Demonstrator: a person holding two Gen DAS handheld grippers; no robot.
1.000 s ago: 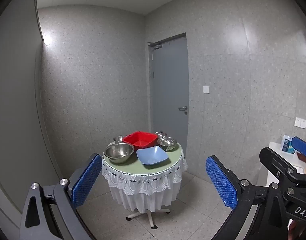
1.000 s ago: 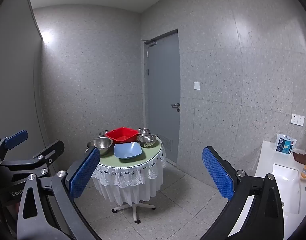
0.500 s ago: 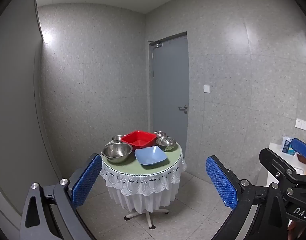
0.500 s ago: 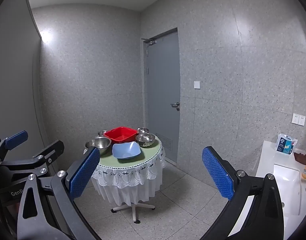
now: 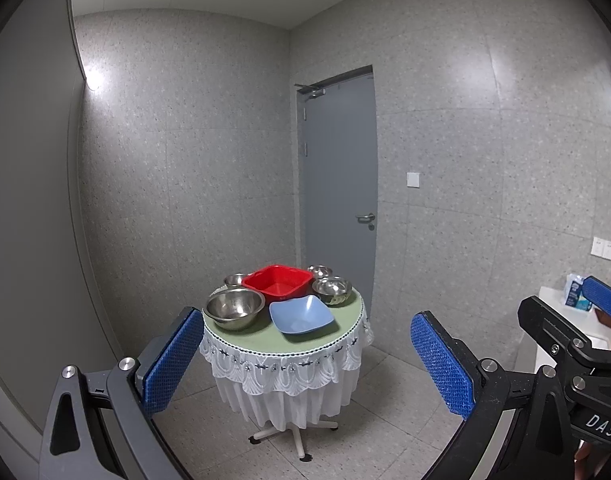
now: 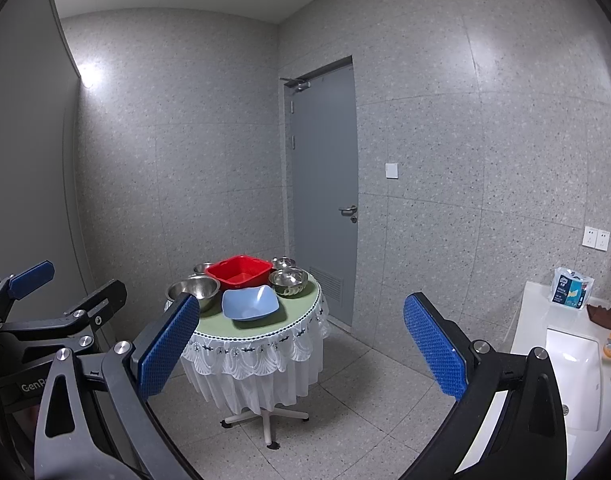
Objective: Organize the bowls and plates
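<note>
Left gripper (image 5: 301,354): you hold it well short of the table, fingers spread wide and nothing between the blue pads (image 5: 173,360).
Large steel bowl (image 5: 234,309): sits at the table's left front edge, upright.
Small steel bowl (image 5: 235,279): behind the large one, just beside the red basin.
Red basin (image 5: 277,285): at the back centre of the table, square and hollow.
Blue plate (image 5: 301,315): in front of the red basin, near the front edge.
Ribbed steel bowl (image 5: 332,290): right of the red basin, with a smaller steel bowl (image 5: 319,270) behind it.
Round table (image 5: 265,340): green top, white lace skirt, in front of the grey door (image 5: 339,184).
Right gripper (image 6: 301,348): you carry it released too, pads wide apart, well away from the table.
Sink counter (image 6: 537,304): far right, apart from the dishes.
</note>
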